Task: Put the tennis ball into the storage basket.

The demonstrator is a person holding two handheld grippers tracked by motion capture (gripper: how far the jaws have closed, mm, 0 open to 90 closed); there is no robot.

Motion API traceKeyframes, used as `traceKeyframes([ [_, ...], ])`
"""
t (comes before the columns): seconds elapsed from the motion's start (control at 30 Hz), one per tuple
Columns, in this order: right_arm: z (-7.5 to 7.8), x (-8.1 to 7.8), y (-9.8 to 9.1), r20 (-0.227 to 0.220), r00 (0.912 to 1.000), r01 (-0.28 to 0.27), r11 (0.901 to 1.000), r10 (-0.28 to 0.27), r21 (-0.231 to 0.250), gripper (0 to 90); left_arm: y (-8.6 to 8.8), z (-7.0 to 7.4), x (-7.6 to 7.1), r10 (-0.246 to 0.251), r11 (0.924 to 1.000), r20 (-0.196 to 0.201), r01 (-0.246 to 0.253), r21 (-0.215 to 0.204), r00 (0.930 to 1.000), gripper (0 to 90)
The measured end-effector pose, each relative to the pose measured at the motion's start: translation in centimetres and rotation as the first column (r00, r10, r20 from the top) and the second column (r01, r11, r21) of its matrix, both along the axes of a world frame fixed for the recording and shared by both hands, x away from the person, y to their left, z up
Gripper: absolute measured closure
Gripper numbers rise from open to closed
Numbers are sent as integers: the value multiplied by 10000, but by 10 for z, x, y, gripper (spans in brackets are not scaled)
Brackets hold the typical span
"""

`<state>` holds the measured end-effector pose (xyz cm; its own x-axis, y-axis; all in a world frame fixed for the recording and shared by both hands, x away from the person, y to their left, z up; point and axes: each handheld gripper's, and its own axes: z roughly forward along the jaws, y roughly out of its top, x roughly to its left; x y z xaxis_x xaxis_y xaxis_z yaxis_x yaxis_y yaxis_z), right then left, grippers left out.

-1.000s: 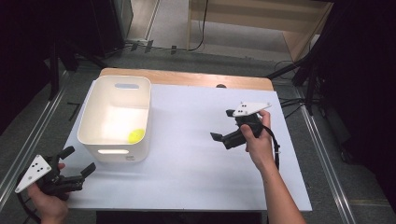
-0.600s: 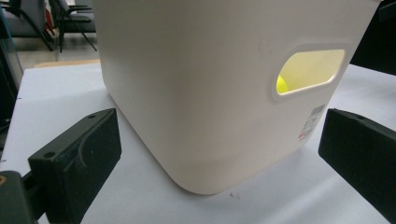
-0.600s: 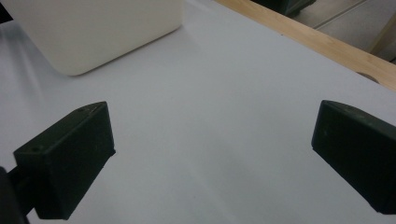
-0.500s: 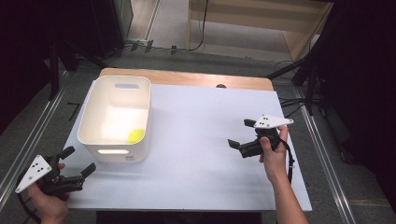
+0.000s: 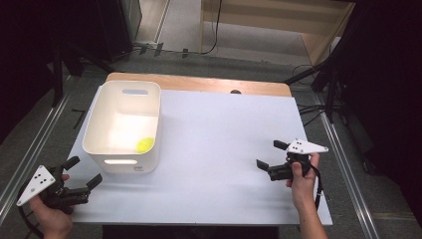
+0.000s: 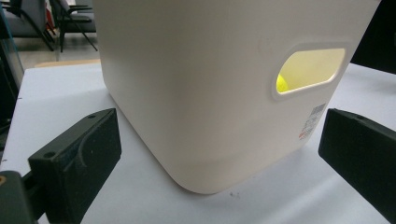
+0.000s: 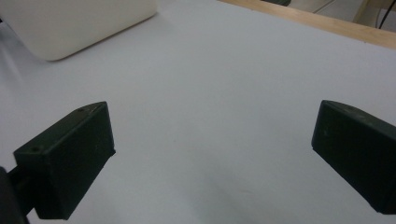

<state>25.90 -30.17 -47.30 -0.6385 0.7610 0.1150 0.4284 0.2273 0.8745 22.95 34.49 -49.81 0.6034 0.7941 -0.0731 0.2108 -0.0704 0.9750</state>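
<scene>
A yellow ball (image 5: 144,145) is seen lying inside the white bin (image 5: 97,133), against its near right wall. The left gripper (image 5: 85,174) is held just outside the bin's near corner, jaws spread wide and empty. The right gripper (image 5: 268,155) is held well apart over the bare white sheet (image 5: 219,129), jaws likewise wide and empty, suggesting both are parked clear.

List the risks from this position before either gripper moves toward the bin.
1. The left gripper sits open beside the near corner of the white bin; moving forward could shove the bin across the table instead of gripping it.
2. The yellow ball lies deep against the bin's right wall, so reaching down for it may knock the rim.
3. The right gripper is open near the table's right edge, far from the bin.
</scene>
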Motion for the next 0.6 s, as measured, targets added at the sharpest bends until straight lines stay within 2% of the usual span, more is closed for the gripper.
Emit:
traceKeyframes([
  [0.27, -22, -15, -20, -45, 9989, 470, 9985, -469, 284, 0, 0, 0, 0, -24, 10000, 3, 24, 58, 10000, 0],
  [0.6, -39, -33, -44, -24, 9942, 1075, 9924, -1075, 593, 0, 0, 0, 0, -10, 10000, 10, 10, 76, 10000, 0],
])
